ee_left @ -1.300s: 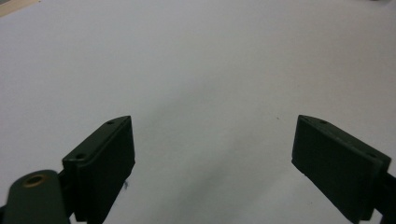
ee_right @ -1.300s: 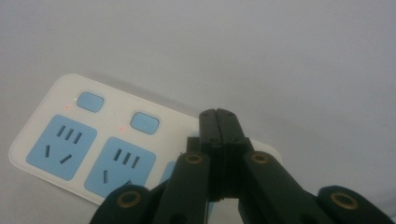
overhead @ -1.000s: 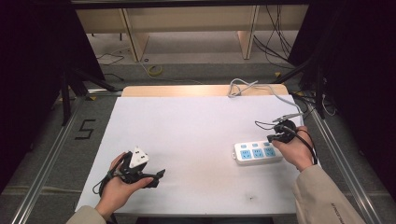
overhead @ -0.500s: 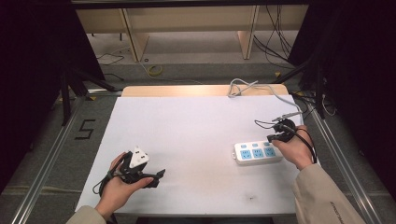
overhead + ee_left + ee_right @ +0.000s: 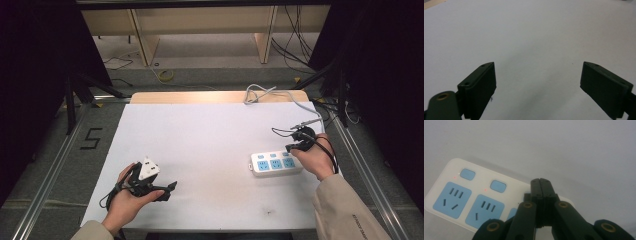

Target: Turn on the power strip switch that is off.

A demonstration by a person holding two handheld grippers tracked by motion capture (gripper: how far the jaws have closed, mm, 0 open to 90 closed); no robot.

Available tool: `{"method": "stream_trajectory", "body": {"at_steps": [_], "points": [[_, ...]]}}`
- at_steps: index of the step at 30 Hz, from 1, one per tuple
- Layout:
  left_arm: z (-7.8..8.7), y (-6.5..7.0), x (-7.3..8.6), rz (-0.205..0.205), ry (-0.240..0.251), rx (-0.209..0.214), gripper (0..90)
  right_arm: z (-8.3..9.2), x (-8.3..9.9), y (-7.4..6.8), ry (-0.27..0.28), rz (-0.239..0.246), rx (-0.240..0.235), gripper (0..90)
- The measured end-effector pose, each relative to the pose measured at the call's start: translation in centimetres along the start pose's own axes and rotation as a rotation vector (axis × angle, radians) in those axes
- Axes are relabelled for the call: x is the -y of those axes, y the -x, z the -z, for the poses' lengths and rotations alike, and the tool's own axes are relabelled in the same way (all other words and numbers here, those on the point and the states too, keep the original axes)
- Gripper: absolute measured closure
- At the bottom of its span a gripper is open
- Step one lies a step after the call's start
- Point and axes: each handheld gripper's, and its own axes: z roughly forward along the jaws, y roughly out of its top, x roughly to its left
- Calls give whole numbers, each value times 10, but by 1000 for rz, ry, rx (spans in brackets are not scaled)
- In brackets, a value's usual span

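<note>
Desk [image 5: 210,130]: white top, bare wooden strip along far edge. White power strip [image 5: 276,164] with blue sockets lies flat on desk near right edge, long side roughly parallel to near edge; in right gripper view small red lights beside its blue switches. Grey cable [image 5: 260,92] loops on far wooden strip and runs along right side of desk. Small dark marks [image 5: 270,212] on white top near front edge

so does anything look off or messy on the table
Nothing stands out. The white power strip with blue sockets lies flat on the white table, slightly angled to its edge, with its grey cable trailing off the far side. The right gripper, shut, is poised over the strip's end.
</note>
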Motion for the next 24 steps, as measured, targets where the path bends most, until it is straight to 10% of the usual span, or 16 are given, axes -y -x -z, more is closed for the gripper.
{"method": "stream_trajectory", "body": {"at_steps": [24], "points": [[0,0,0,-3,-1,1,129,-8,-6,-4,-52,18,-10,900]]}}
